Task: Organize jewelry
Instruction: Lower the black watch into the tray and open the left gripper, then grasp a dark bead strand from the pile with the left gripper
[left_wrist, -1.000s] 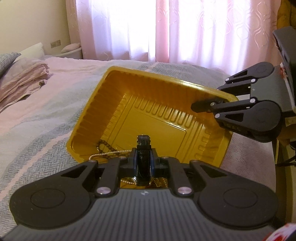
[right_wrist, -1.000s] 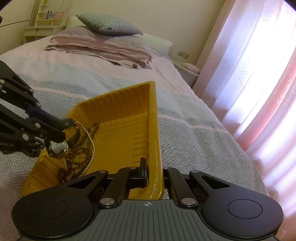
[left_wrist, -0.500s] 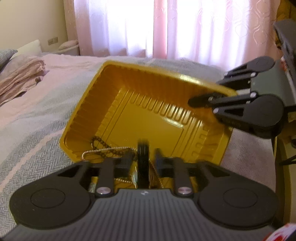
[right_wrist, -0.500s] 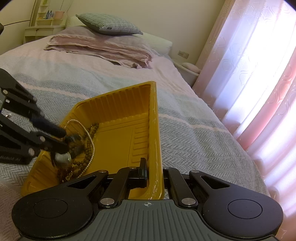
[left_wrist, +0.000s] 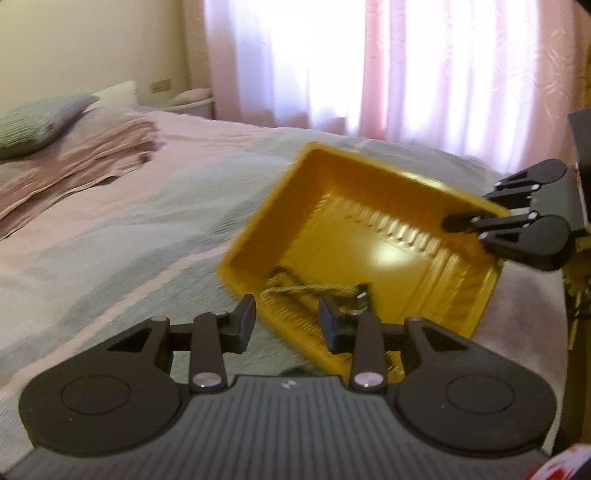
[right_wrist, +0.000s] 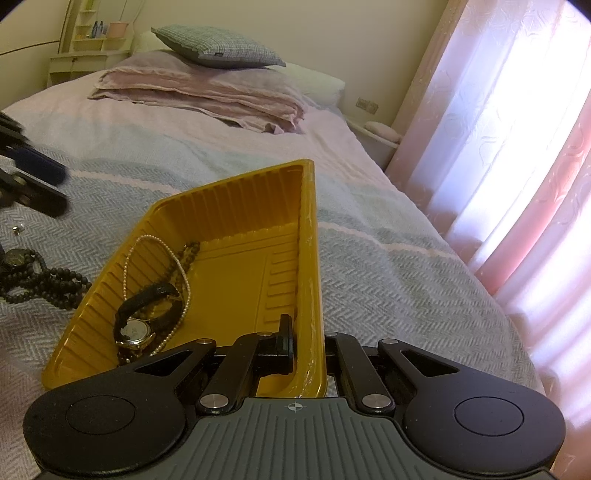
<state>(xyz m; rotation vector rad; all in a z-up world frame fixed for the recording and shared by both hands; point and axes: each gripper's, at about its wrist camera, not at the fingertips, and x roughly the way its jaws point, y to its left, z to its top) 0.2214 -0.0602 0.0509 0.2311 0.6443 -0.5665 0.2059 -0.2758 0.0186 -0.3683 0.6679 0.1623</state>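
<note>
The right gripper (right_wrist: 309, 354) is pinching the side wall of the yellow tray (right_wrist: 236, 206) near its nearest corner, one finger inside and one outside, tilting the tray so its contents are sliding toward the low side. Lying there are a wristwatch (right_wrist: 135, 328), a pearl strand (right_wrist: 127, 258) and a dark bead necklace (right_wrist: 192, 251), heaped together against the ribbed wall.

The left gripper (left_wrist: 287, 325) is spreading its fingers with nothing between them, hanging above the tray's near edge over the bedspread (right_wrist: 388, 266). On the bedspread, just beside the tray's low side, a string of black beads (right_wrist: 44, 280) is waiting, and farther toward the bed's left edge sits a small pale item (right_wrist: 17, 229), possibly an earring; it is too small to tell.

The black beads will likely be handling as light, limp and slippery, draping and slipping off a single-strand pinch, so gripping where several loops are bunching together looks safest. The thin tray wall is probably flexing under the grip, so gentle tilting matters.
</note>
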